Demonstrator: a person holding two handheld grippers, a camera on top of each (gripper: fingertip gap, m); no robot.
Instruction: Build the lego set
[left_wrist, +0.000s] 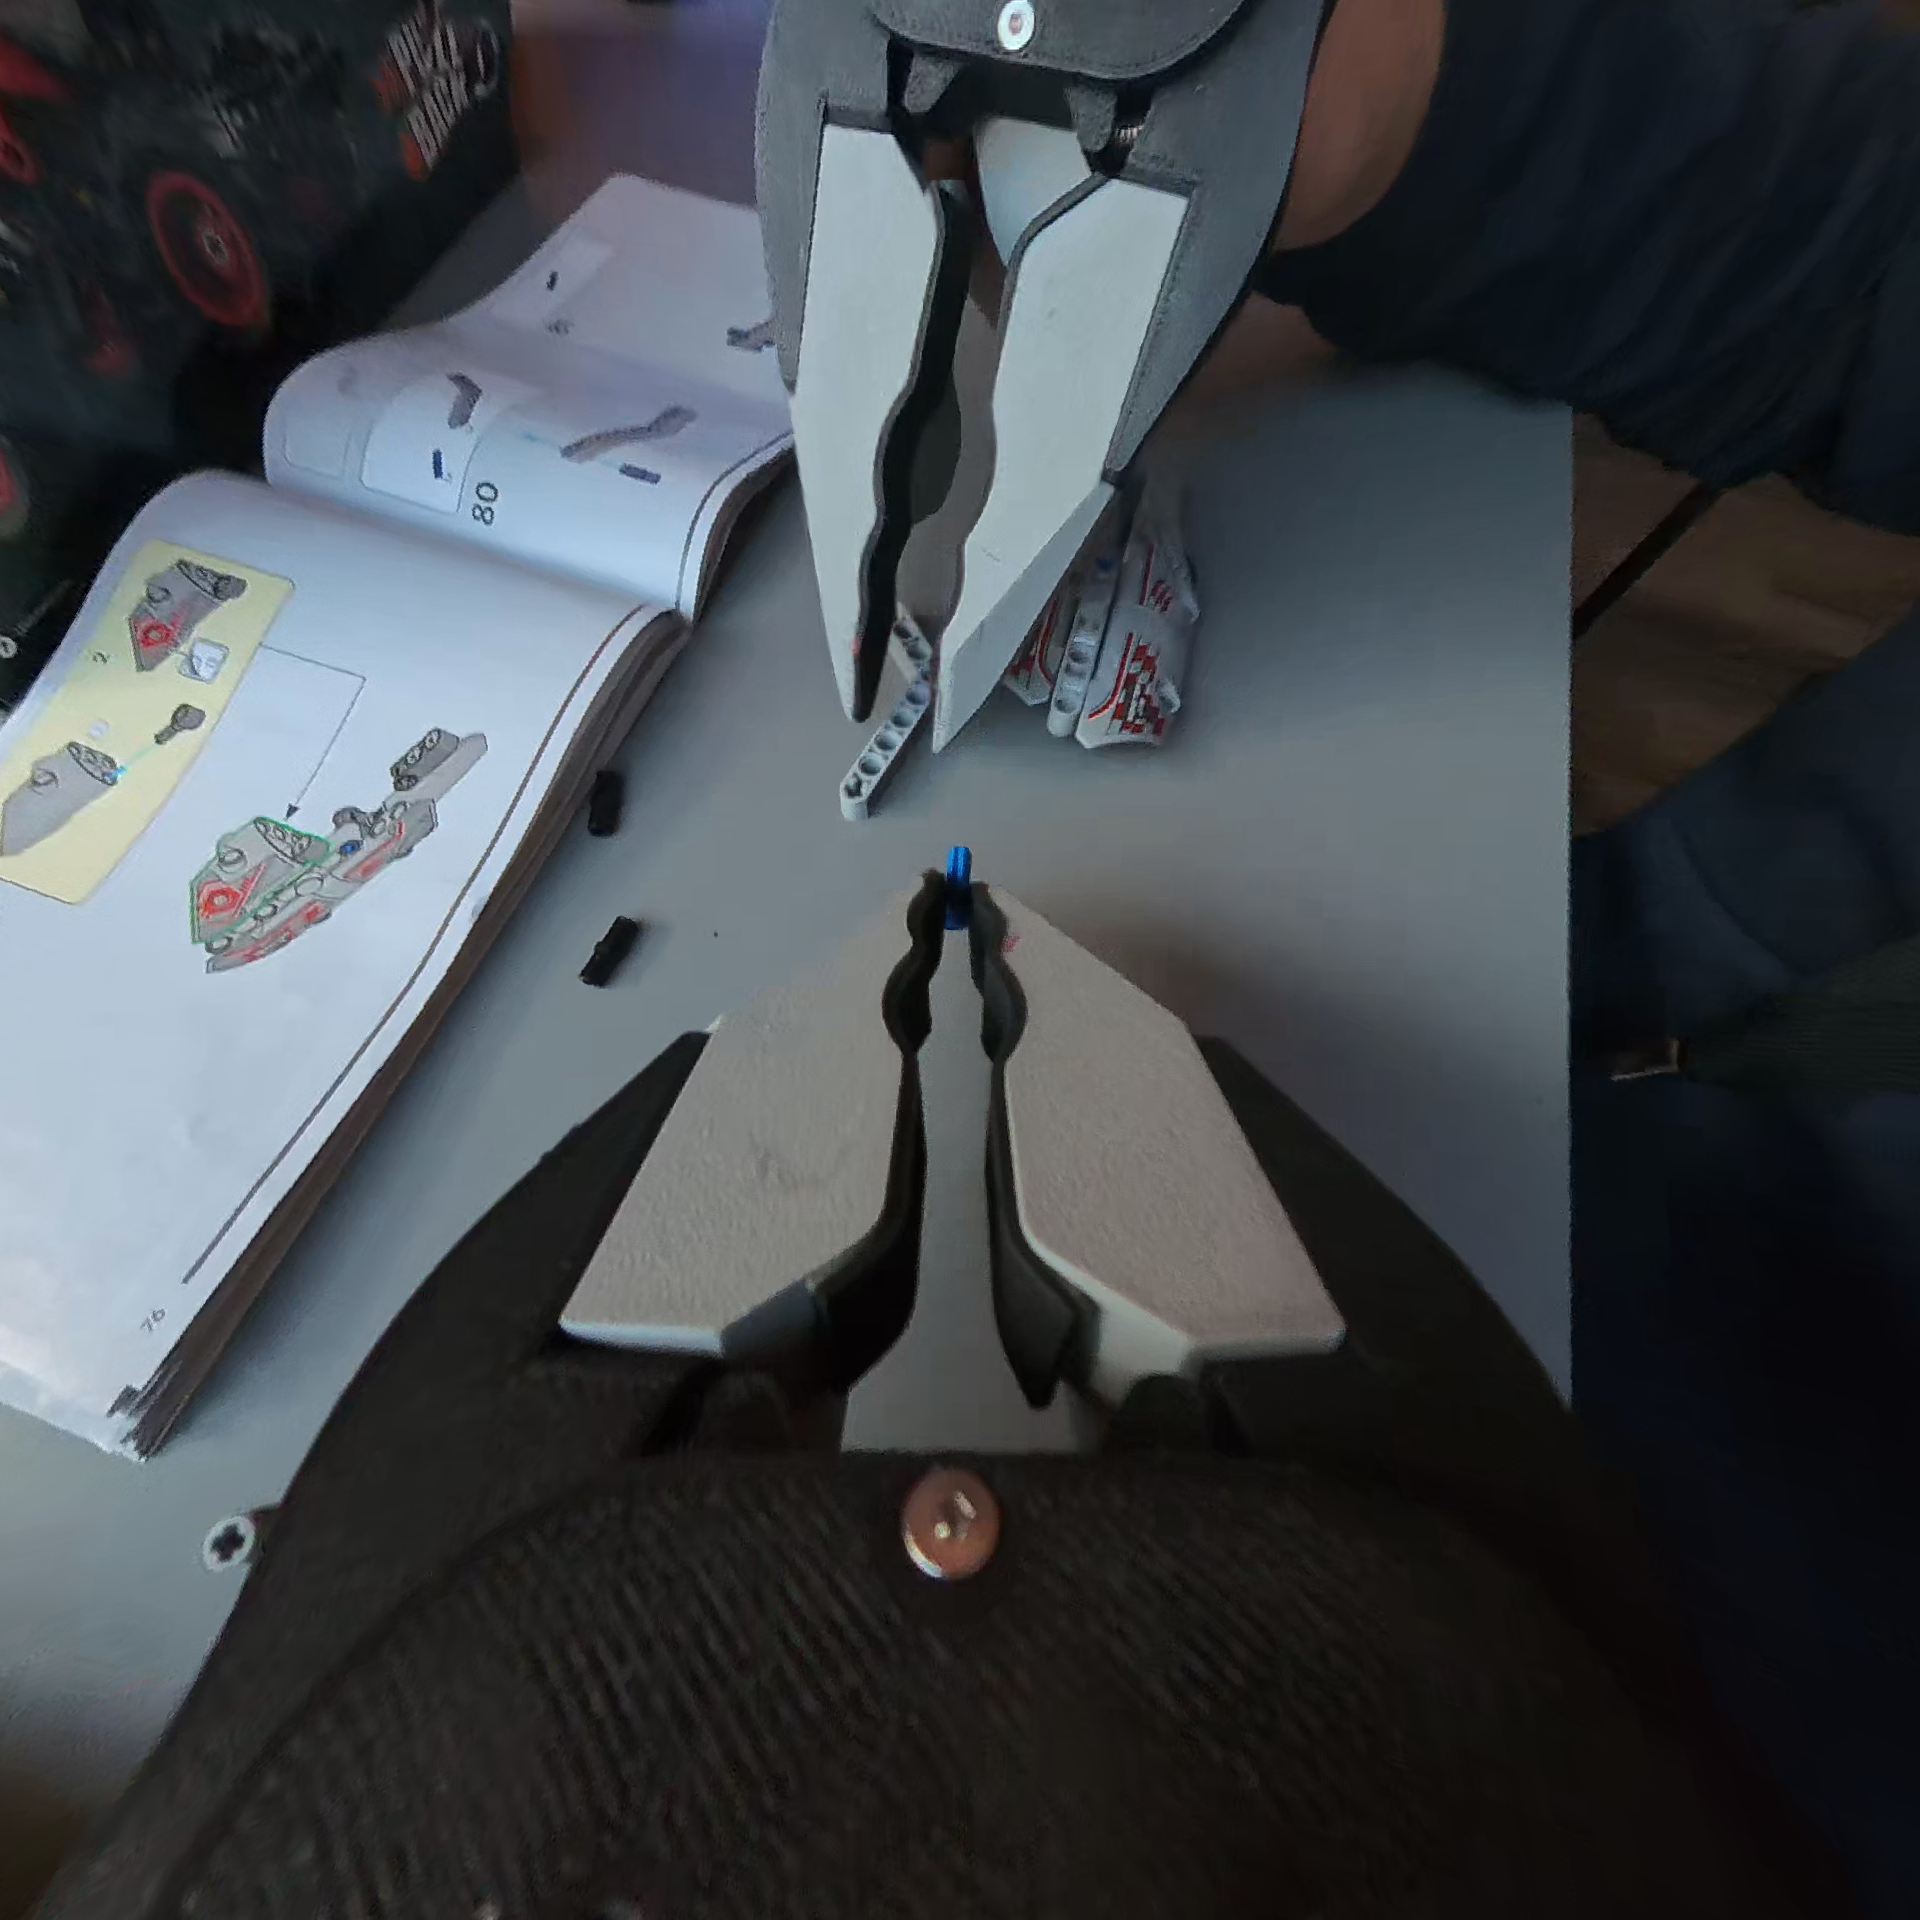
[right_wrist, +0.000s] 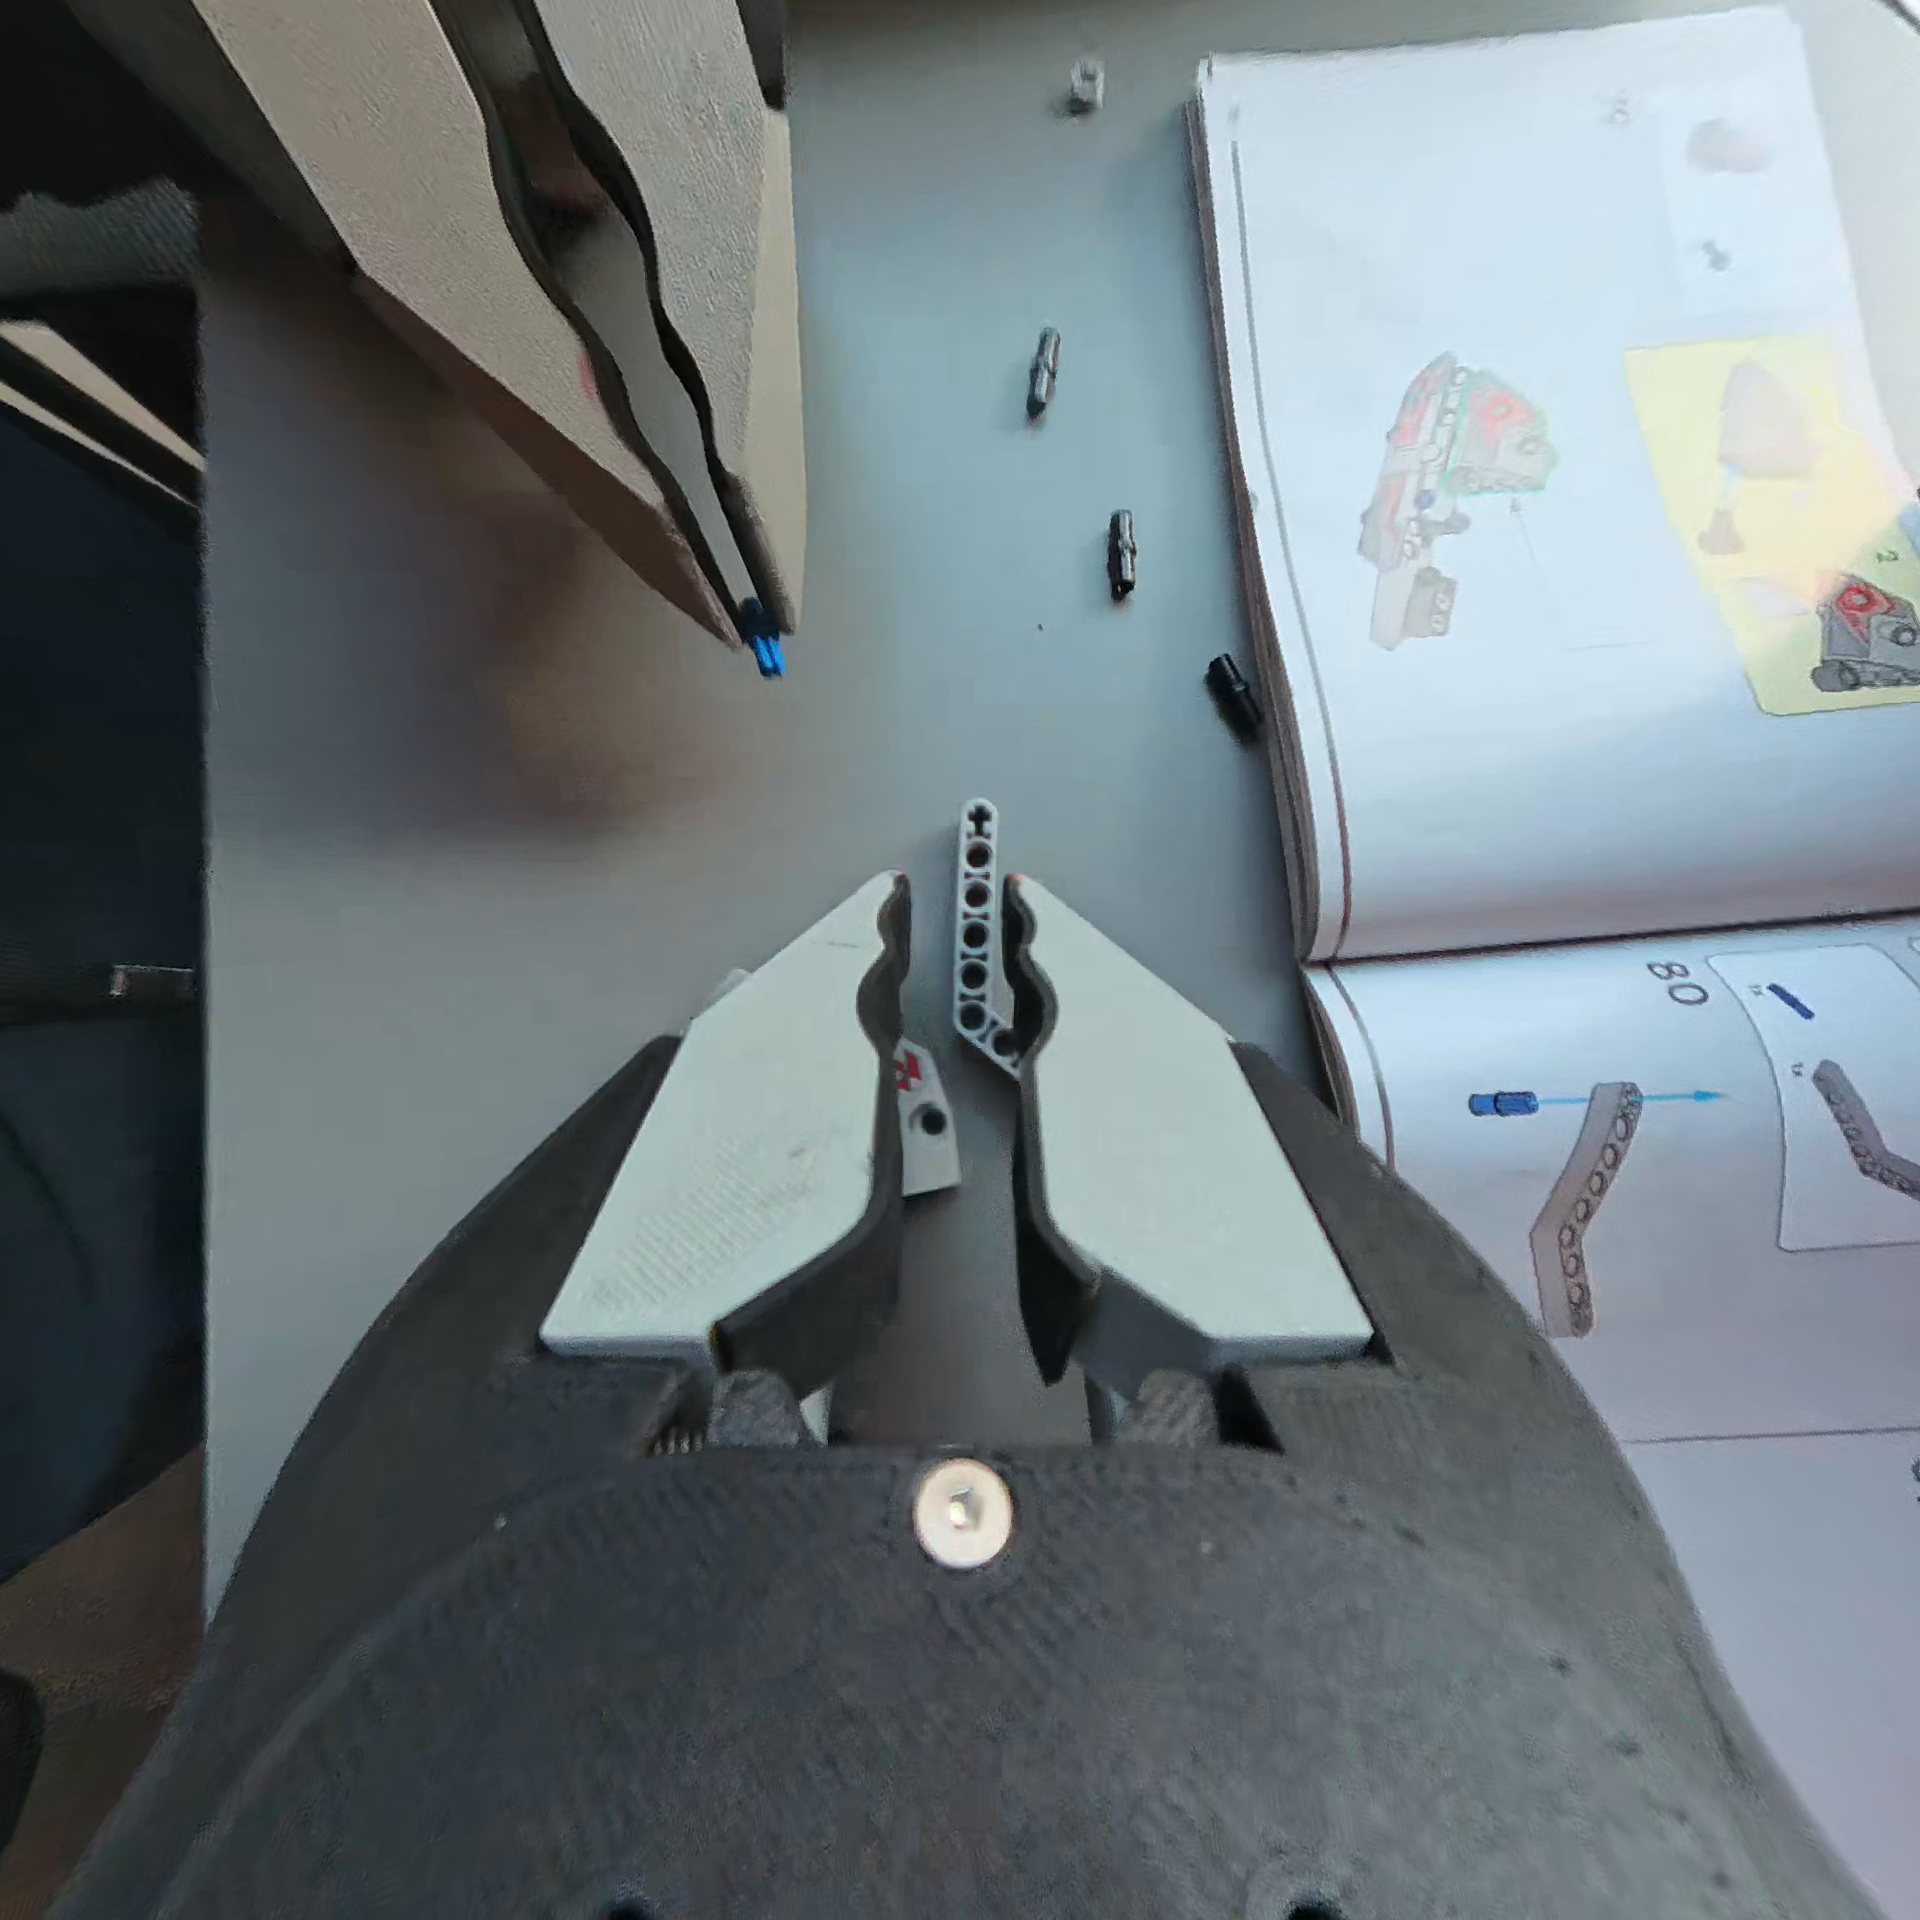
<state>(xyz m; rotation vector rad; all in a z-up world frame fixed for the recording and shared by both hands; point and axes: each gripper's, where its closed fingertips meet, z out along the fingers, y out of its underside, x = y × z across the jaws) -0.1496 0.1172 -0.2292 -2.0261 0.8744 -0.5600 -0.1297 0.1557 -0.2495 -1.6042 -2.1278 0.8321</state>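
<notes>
My left gripper (left_wrist: 956, 896) is shut on a small blue pin (left_wrist: 957, 881) that sticks out past its fingertips, held just above the grey table. It also shows in the right wrist view (right_wrist: 764, 621), with the pin (right_wrist: 768, 649). My right gripper (right_wrist: 956, 883) is a little open and straddles a grey bent beam with holes (right_wrist: 977, 925) lying on the table; its right finger touches the beam's bent end. From the left wrist view, the right gripper (left_wrist: 902, 727) comes down from above over the beam (left_wrist: 883, 753). A grey panel assembly with red stickers (left_wrist: 1122, 655) lies beside it.
An open instruction booklet (left_wrist: 312, 831) lies to one side (right_wrist: 1507, 727). Black pins (right_wrist: 1043, 372) (right_wrist: 1121, 554) (right_wrist: 1234, 686) lie near its edge, with a small grey piece (right_wrist: 1084, 88) beyond them. A dark box (left_wrist: 208, 156) stands behind the booklet. The table edge (left_wrist: 1569, 831) is close. Left tips to right tips: about 5 centimeters.
</notes>
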